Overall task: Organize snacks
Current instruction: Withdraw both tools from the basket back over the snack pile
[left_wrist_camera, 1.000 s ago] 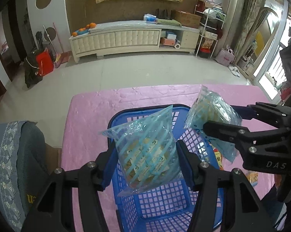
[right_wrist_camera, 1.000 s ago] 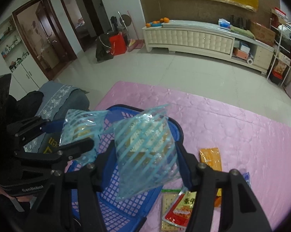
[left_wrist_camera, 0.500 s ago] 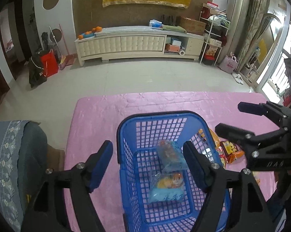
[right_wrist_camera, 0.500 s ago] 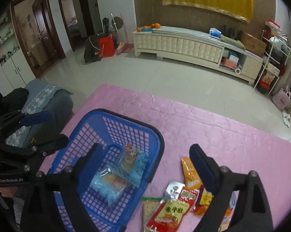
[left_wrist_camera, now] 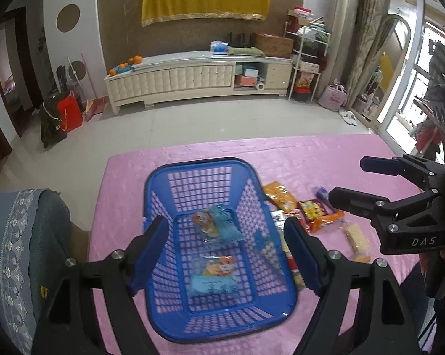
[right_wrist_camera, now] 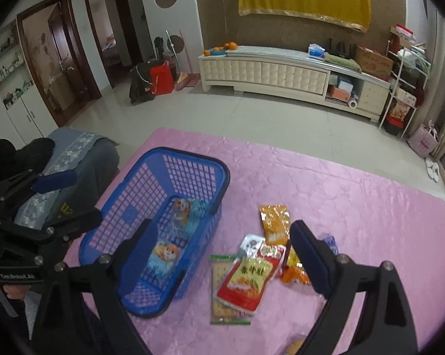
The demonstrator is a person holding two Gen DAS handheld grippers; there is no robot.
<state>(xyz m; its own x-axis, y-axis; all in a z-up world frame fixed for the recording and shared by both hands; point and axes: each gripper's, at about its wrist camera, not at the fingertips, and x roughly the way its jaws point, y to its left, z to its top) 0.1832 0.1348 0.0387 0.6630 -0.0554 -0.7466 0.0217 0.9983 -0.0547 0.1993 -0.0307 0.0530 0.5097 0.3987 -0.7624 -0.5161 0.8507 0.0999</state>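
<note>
A blue plastic basket stands on the pink table. Two light-blue snack bags lie inside it, one farther and one nearer. Loose snack packets lie to its right: an orange one, a red-and-yellow one, a cracker pack. My left gripper is open and empty above the basket. My right gripper is open and empty above the loose packets; it also shows in the left wrist view.
The pink tablecloth covers the table, whose far edge drops to a tiled floor. A grey-covered chair stands at the table's left. A white TV cabinet lines the far wall.
Both grippers opened and let their blue bags fall into the basket. Both have since drawn back and up, the right one shifting right over the loose packets.
</note>
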